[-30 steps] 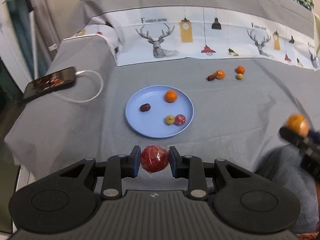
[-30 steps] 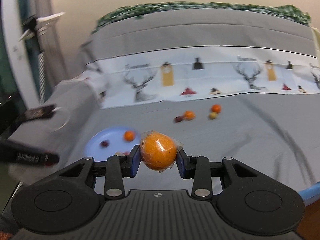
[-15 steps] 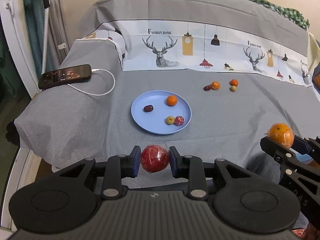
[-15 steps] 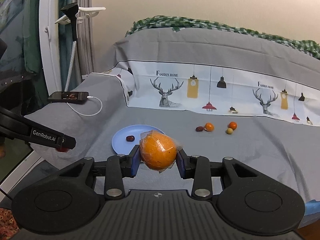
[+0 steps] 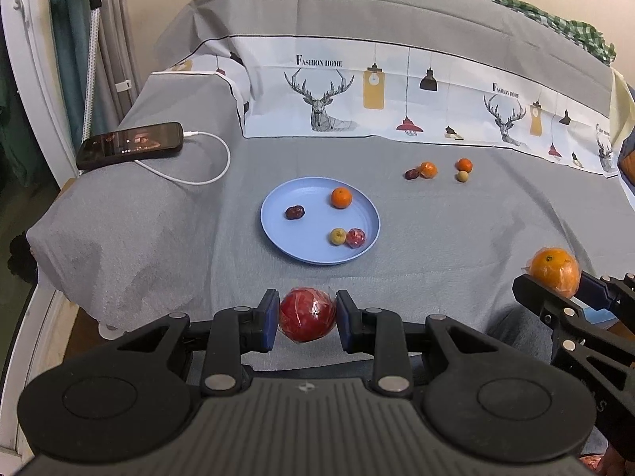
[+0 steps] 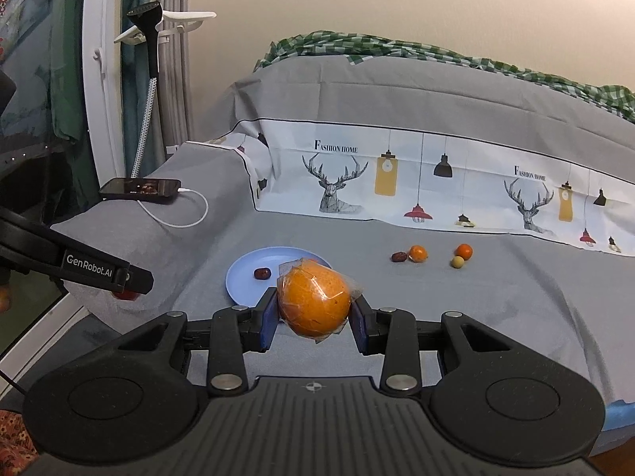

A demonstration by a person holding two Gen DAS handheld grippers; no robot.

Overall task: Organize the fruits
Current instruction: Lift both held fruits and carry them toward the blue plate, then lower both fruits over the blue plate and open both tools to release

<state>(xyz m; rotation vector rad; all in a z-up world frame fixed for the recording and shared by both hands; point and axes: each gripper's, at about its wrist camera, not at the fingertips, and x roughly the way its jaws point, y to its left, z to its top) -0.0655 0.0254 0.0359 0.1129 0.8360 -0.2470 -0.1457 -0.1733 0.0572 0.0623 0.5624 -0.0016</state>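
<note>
Carrying stage: left tool (image 5: 305, 319) clamped on wrapped red fruit (image 5: 306, 318), right tool (image 6: 314, 307) on wrapped orange (image 6: 313, 302), both above bed's near edge. Next, probably: reach blue plate (image 5: 278, 234), lower, release.

Two near wrist views, both facing the blue plate (image 5: 278, 234).

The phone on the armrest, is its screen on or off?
On. The phone shows a dim picture across its screen, and a white cable is plugged in.
</note>
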